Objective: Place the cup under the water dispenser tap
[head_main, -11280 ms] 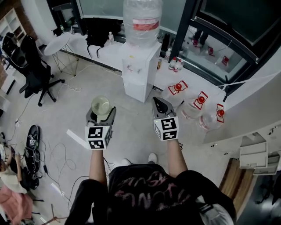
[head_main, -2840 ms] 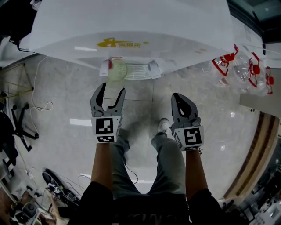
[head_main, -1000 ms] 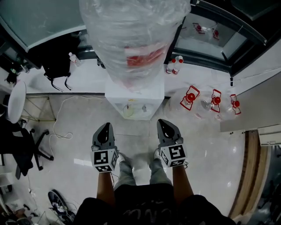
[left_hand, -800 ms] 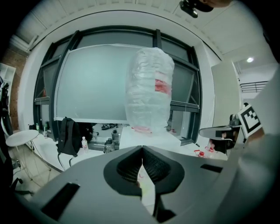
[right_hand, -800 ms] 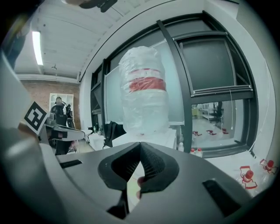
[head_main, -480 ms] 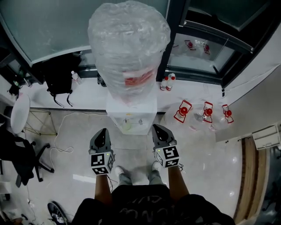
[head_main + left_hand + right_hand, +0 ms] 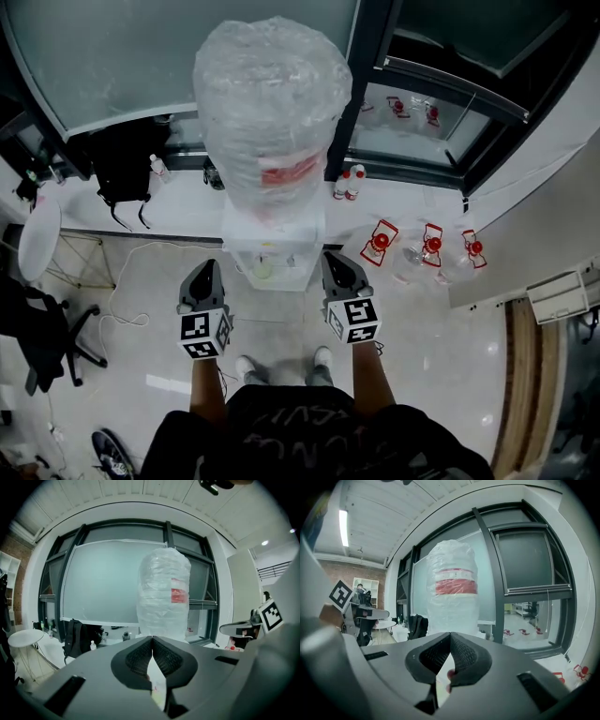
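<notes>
A white water dispenser [image 7: 273, 246] carries a big plastic-wrapped bottle [image 7: 272, 112]. A pale cup [image 7: 264, 270] stands in its tap recess, small and partly hidden from above. My left gripper [image 7: 203, 273] hangs just left of the dispenser front, shut and empty. My right gripper [image 7: 335, 262] is level with it at the dispenser's right, shut with nothing in it. In the left gripper view the left gripper [image 7: 152, 640] points at the wrapped bottle [image 7: 164, 597]. In the right gripper view the right gripper [image 7: 450, 637] faces the same bottle [image 7: 452, 592].
Three empty jugs with red caps [image 7: 427, 246] lie on the floor right of the dispenser. A black backpack [image 7: 122, 169] leans on the window ledge at left, with a round white table [image 7: 37, 239] and an office chair [image 7: 33, 337] further left. Small bottles [image 7: 347, 184] stand behind.
The cup went from my left gripper to the tap recess. Both grippers are shut now, and over the last second they rose together while the dispenser dropped further below me.
</notes>
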Demonstrator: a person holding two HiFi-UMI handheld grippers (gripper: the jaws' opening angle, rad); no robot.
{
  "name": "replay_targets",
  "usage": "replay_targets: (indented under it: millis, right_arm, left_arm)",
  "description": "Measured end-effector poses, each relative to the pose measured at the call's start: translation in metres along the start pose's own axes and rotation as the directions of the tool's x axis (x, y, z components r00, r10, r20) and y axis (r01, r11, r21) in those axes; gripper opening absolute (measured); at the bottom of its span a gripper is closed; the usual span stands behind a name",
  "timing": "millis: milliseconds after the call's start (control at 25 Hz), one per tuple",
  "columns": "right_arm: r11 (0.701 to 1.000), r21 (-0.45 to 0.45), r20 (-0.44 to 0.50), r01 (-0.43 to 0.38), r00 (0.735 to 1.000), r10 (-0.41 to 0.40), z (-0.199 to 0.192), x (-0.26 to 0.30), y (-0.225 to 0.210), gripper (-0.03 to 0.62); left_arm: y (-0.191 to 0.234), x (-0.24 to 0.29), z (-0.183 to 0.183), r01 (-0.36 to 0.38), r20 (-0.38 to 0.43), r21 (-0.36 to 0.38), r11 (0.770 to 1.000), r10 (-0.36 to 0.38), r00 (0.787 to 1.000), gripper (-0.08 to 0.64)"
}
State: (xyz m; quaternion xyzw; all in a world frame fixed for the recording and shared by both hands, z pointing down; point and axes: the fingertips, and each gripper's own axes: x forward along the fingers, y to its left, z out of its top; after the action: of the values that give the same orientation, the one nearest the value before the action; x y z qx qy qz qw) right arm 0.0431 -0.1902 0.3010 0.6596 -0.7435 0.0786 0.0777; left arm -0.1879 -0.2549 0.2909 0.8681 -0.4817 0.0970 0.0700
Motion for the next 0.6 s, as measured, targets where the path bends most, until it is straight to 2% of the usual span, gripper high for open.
replay_targets:
  millis: [200, 600]
  right_arm:
    - [1.0, -0.015, 0.009, -0.016, 1.0, 0.016, 0.012, 0.002, 0.0, 0.014]
    - [0.999, -0.035, 0.03, -0.012, 0.999, 0.013, 0.027, -0.001, -0.001, 0.014]
  left_arm:
    - [0.005, 0.001, 0.017, -0.005, 0.028, 0.0, 1.0, 0.005, 1.0, 0.017]
    - [0.001, -0.004, 0.037, 0.031, 0.079, -0.023, 0.999, -0.029, 0.996, 0.017]
